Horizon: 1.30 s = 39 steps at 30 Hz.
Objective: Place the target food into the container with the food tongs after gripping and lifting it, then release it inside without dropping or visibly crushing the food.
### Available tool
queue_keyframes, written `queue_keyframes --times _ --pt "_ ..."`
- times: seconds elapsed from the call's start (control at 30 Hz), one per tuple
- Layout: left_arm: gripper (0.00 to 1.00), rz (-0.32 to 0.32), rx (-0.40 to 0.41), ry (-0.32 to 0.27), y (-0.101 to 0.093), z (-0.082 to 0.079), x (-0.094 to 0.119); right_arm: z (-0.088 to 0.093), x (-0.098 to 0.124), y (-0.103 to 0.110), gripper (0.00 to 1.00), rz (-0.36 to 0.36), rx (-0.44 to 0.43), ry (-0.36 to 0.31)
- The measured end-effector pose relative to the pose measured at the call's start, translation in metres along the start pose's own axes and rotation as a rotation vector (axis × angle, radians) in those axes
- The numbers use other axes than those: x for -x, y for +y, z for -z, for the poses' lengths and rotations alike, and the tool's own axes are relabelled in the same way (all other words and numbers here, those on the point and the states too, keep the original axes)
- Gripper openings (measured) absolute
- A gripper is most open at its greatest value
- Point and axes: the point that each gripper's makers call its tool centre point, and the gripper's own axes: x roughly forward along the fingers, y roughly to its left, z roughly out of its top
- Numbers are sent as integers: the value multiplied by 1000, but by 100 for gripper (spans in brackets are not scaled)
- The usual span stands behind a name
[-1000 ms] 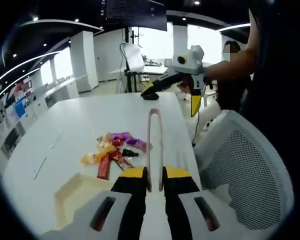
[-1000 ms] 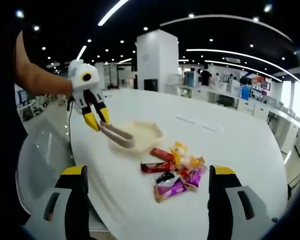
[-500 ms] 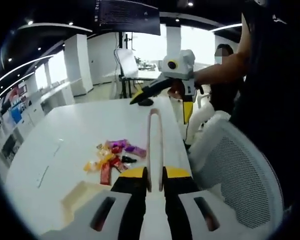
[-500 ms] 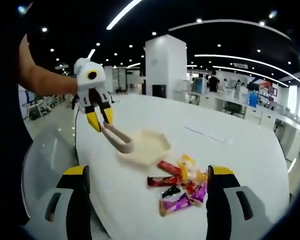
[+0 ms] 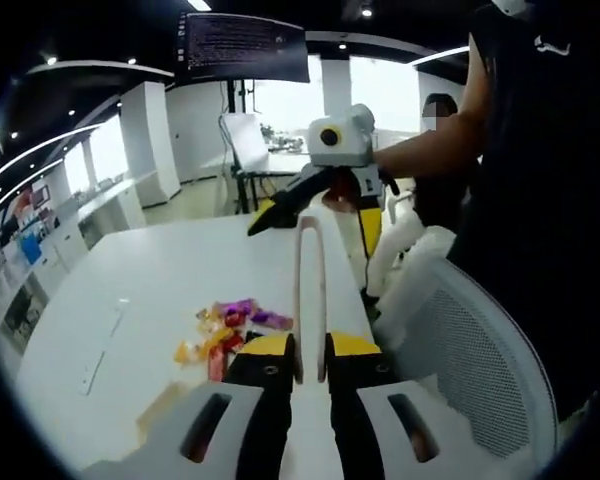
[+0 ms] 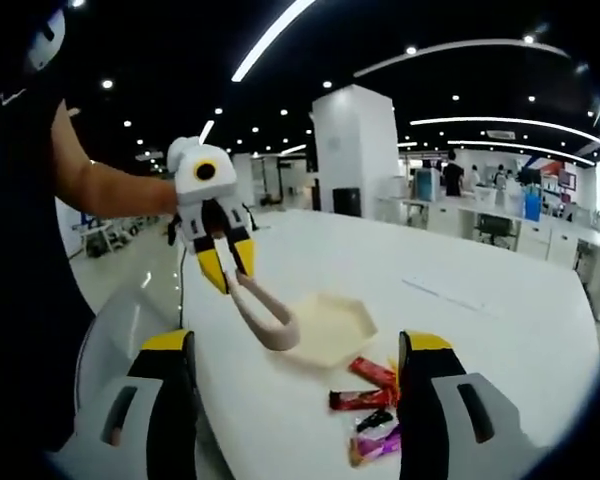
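Left tongs (image 5: 312, 350) are pressed together on the handle end of pale food tongs (image 5: 310, 280), whose two arms run forward from the jaws, lie close alongside each other and hold nothing. In the right gripper view that tool hangs in the air above the near edge of the white surface (image 6: 460, 290), its looped end in front of the container, which suggests the pick-up has not yet begun. Right tongs (image 6: 290, 345) are spread wide and empty, held back from the work as though only watching, and take no part in carrying the tool.

The broad round surface carries everything the task needs. A white mesh chair (image 5: 470, 360) stands against its near edge, beside the person holding both tools.

A shallow cream container (image 6: 330, 330) with angled sides sits on the surface near that edge, empty as far as can be seen, placed within easy reach for the drop.

Wrapped snacks (image 5: 230, 330) in red, purple, yellow and black lie in a loose heap on the surface, just beyond the container and apart from it. Which of them is the target cannot be told. By judgement, the food tongs must come down over the heap, open their arms around one wrapper, and close gently enough to lift it without crushing.
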Motion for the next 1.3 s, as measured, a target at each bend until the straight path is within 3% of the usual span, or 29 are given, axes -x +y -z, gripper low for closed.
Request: queue_keyframes --times 0.2,0.33,0.67,1.3 --pt "9 -2 -6 -33 -1 -12 2 -16 -8 14 73 -60 4 -30" --pt "9 2 -7 -52 -3 -18 2 -19 -13 21 61 -108 -16 -45" --pt "9 7 -10 -71 -5 -21 3 -34 -18 33 55 -164 -39 -92" --pt "9 44 50 -137 -13 -42 7 -54 -20 47 40 -224 -84 -154"
